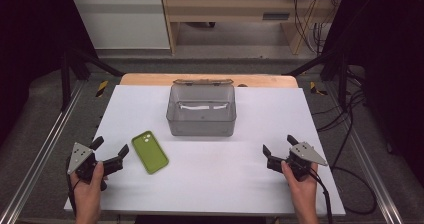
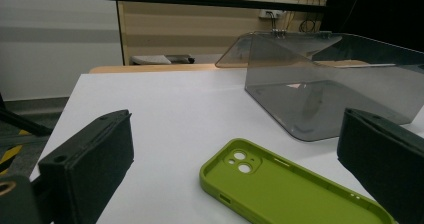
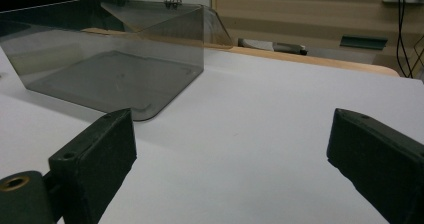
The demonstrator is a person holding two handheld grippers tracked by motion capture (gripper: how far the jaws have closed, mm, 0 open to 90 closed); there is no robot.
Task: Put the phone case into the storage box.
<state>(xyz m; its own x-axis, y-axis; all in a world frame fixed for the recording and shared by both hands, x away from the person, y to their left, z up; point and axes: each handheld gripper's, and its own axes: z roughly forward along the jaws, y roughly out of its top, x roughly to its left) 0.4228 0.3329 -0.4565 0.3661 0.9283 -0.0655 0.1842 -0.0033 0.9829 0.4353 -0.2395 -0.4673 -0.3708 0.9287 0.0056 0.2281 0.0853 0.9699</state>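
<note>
The green case (image 1: 149,152) is lying flat, hollow side up, on the tabletop (image 1: 215,184) near its left edge, toward the front; the camera cutout is pointing away toward the far edge; the smoky box (image 1: 201,110) is sitting in the middle of the far half with its lid (image 1: 203,82) hanging open behind it, and it is looking empty. The left tool (image 1: 111,149) is hovering just beside the case on the left-edge side, released, with nothing between its jaws; in the left gripper view the case (image 2: 295,189) is lying just ahead, between the two spread jaws. The right tool (image 1: 279,145) is waiting near the right edge, well apart from the case, also released and gripping nothing. The step in hand is probably picking up the case with the left tool, likely for the box; to do it well, the person should be lowering one jaw into the hollow and the other outside a long side wall, pinching the thin wall near its middle rather than at a corner, closing gently since the soft rim is likely to flex, then lifting level so the case is not swinging; the right tool could be steadying the box.
</note>
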